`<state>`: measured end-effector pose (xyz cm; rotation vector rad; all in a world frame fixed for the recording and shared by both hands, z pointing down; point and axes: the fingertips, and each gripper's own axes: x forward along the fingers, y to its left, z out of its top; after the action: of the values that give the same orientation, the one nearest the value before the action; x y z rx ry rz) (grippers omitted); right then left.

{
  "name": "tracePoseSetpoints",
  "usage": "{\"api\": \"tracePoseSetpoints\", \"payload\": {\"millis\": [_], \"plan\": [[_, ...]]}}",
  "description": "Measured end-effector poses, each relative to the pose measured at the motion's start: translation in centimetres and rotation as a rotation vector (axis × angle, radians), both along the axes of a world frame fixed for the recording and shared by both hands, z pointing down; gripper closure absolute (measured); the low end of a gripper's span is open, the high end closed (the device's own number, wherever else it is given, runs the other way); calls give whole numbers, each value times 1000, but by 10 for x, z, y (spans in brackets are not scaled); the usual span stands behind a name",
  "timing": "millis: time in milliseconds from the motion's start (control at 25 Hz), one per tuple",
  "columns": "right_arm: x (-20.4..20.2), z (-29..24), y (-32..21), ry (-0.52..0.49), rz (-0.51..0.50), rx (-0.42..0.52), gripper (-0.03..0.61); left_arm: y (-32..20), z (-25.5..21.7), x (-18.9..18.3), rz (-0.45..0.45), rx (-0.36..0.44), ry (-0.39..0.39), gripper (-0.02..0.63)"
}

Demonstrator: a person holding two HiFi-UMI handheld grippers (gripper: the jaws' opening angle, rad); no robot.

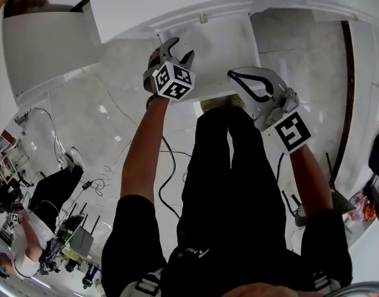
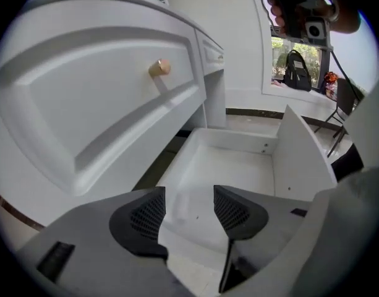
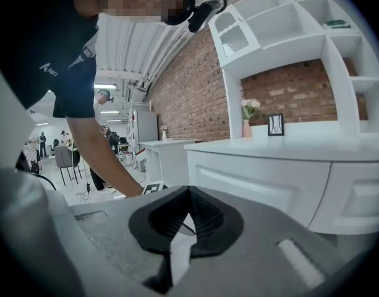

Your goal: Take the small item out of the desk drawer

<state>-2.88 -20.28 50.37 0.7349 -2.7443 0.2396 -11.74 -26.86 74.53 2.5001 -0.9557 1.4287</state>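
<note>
L claw apart above drawer, knob near

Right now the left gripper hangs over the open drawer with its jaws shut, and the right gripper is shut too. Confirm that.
Wrong on one point: the left gripper has its jaws apart, not shut, with nothing between them, as the left gripper view shows. It does hang over the open drawer, and the right gripper is shut.
</note>
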Motion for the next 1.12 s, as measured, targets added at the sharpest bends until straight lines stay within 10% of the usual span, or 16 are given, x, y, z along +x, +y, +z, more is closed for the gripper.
{"api": "tracePoseSetpoints", "payload": {"millis": [1120], "plan": [[35,82,-33,-56,4,-96,578,-62,160,-1,63,-122,-329,374]]}}
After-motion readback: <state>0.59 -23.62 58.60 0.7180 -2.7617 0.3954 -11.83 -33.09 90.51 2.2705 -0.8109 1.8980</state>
